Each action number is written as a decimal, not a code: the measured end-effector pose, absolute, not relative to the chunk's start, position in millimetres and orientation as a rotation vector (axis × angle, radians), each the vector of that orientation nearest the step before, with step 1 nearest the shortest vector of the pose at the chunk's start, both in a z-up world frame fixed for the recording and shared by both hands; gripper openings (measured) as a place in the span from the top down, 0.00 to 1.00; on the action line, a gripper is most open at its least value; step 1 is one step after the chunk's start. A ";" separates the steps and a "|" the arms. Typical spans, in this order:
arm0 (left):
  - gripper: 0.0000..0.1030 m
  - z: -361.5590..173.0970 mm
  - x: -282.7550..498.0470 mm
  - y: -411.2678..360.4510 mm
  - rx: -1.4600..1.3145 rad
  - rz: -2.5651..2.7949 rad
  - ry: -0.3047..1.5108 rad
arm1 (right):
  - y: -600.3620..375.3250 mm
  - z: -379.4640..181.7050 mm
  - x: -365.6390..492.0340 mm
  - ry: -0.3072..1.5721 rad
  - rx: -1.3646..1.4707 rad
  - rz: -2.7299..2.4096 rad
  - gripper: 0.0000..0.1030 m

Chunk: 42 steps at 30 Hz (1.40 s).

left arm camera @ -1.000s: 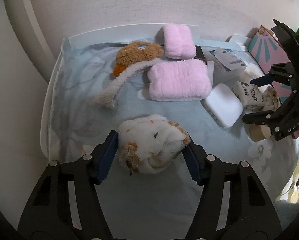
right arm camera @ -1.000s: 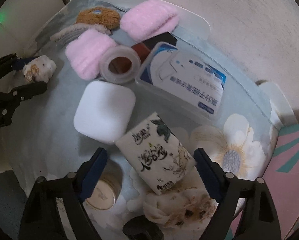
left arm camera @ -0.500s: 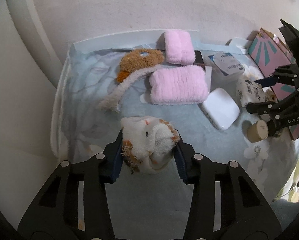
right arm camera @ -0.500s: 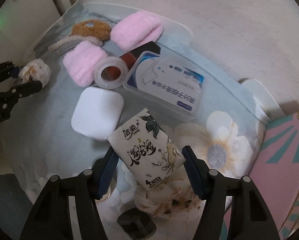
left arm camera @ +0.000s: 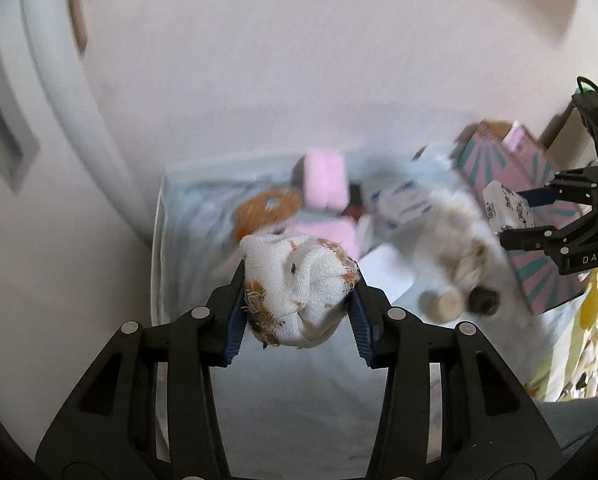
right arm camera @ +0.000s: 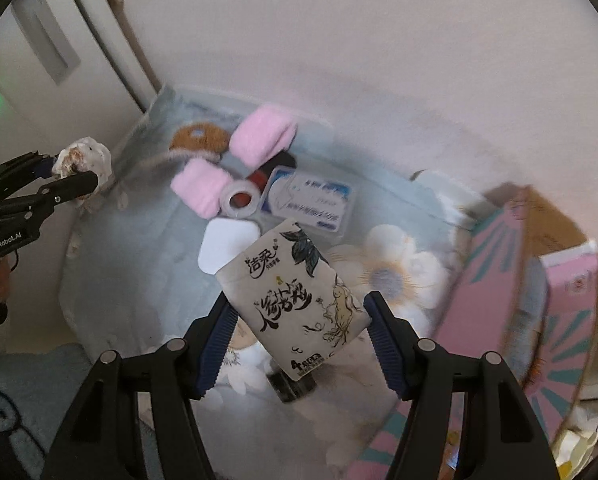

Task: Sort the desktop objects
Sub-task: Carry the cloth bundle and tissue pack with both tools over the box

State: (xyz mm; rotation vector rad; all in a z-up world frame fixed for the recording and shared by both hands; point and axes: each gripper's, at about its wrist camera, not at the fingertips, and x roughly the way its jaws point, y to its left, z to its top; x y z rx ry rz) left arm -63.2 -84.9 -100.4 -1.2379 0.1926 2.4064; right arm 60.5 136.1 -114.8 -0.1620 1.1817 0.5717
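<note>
Pale room corner behind a cloth-covered tabletop

A plain off-white wall rises behind the tabletop, draped in light blue floral cloth; a white panelled door with a recessed handle stands at left, in soft, even light.

My left gripper, matt black plastic with ribbed blue pads, presses on a frayed, rough-woven white cloth bundle, while at my right gripper sits a tissue pack in smooth, faintly glossy printed wrap. On the soft floral cloth covering the desk, at about twelve o'clock from that pack, lie two fluffy pink plush pieces, a glossy clear plastic box and a smooth matt white plastic case. At three o'clock stands a pink printed cardboard box.
</note>
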 end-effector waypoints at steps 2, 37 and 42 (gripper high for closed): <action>0.60 -81.2 -63.3 -74.6 -1.182 2.397 0.192 | 129.6 -105.2 63.8 1.174 -0.141 0.558 0.41; 0.60 -87.2 -59.5 315.2 -1.062 1.851 0.463 | -50.9 -163.5 12.5 1.276 0.102 0.297 0.41; 0.60 -109.7 -50.9 334.8 -1.101 1.821 0.531 | -49.3 -177.7 12.8 1.294 0.092 0.304 0.41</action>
